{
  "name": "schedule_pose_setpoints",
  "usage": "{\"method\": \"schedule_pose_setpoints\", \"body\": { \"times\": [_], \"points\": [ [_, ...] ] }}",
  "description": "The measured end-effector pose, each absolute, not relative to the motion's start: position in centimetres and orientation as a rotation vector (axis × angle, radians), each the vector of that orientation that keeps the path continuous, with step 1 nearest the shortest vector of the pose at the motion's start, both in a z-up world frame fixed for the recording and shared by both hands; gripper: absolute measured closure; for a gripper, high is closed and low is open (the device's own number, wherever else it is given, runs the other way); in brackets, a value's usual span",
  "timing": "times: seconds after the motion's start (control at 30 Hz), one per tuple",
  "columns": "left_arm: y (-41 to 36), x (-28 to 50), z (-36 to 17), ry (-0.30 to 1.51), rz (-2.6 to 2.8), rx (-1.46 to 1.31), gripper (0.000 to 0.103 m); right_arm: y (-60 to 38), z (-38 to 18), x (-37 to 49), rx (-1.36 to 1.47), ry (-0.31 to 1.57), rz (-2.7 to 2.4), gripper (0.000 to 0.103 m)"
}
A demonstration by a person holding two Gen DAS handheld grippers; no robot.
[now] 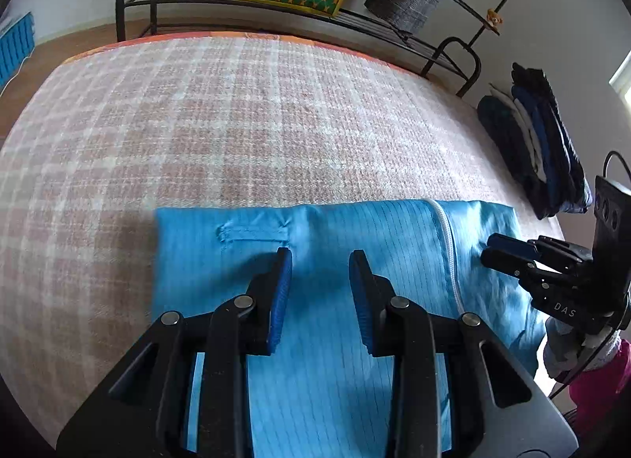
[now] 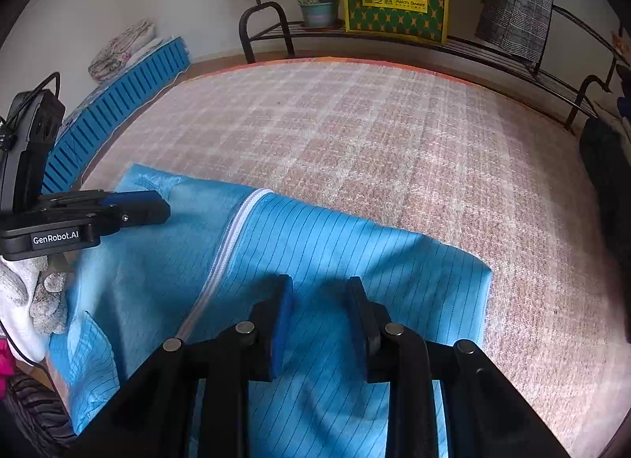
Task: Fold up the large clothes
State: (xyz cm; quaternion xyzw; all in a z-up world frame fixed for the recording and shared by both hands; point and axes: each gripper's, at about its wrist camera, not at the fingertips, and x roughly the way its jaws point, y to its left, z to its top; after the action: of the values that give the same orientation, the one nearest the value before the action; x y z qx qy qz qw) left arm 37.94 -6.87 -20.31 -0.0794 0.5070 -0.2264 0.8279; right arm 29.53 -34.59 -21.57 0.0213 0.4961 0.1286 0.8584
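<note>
The pinstriped blue zip-front garment (image 1: 315, 300) lay part-folded on the plaid bed cover (image 1: 236, 123). Both tools — left tool (image 1: 320, 257) and right tool (image 2: 320, 284) — hovered partly open, holding nothing. Next, probably, a fresh edge grip.

Blue garment spread flat on a checked bed cover, two grippers above it

The left gripper (image 1: 320, 267) hangs at six o'clock over the blue garment (image 1: 315, 339), jaws parted with nothing between them. The right gripper (image 1: 493, 247) reaches in from three o'clock, just past the white zipper (image 1: 447, 253). Folded dark clothes (image 1: 540, 142) sit stacked at two o'clock on the bed cover (image 1: 236, 123).
</note>
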Motion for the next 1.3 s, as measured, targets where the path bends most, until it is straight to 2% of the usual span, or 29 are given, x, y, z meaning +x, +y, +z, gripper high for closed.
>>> {"method": "schedule_pose_setpoints", "body": {
  "times": [0.13,0.3,0.5,0.73,0.8,0.83,0.87,0.93,1.1,1.3],
  "points": [
    [-2.9,35.0,-19.5,1.057,-0.479,-0.219,0.071,-36.8,-20.0,26.0,0.097,1.021,0.302,0.076],
    [0.3,31.0,-21.5,1.095,-0.469,-0.247,0.071,-37.7,-20.5,21.4,0.115,1.040,0.320,0.075],
    [0.3,26.9,-23.3,1.114,-0.463,-0.165,0.071,-37.6,-23.4,17.0,0.068,1.105,0.307,0.075],
    [2.1,25.0,-23.1,1.124,-0.457,-0.189,0.071,-39.2,-22.6,13.9,0.130,1.127,0.311,0.075],
    [3.4,24.9,-22.1,1.115,-0.450,-0.239,0.070,-40.0,-21.4,13.1,0.153,1.098,0.320,0.072],
    [4.1,25.1,-21.6,1.106,-0.451,-0.269,0.064,-40.6,-20.7,12.7,0.164,1.068,0.318,0.065],
    [4.8,25.3,-21.1,1.096,-0.448,-0.301,0.054,-41.2,-20.0,12.4,0.171,1.028,0.307,0.052],
    [6.3,25.8,-20.3,1.063,-0.420,-0.378,0.052,-42.6,-18.6,12.3,0.183,0.927,0.256,0.033],
    [6.6,27.1,-19.1,1.035,-0.452,-0.484,0.052,-46.5,-17.3,16.7,0.389,0.887,0.308,0.037],
    [2.7,28.7,-19.9,1.069,-0.500,-0.428,0.052,-48.8,-21.7,23.9,0.599,0.958,0.363,0.038]
  ]
}}
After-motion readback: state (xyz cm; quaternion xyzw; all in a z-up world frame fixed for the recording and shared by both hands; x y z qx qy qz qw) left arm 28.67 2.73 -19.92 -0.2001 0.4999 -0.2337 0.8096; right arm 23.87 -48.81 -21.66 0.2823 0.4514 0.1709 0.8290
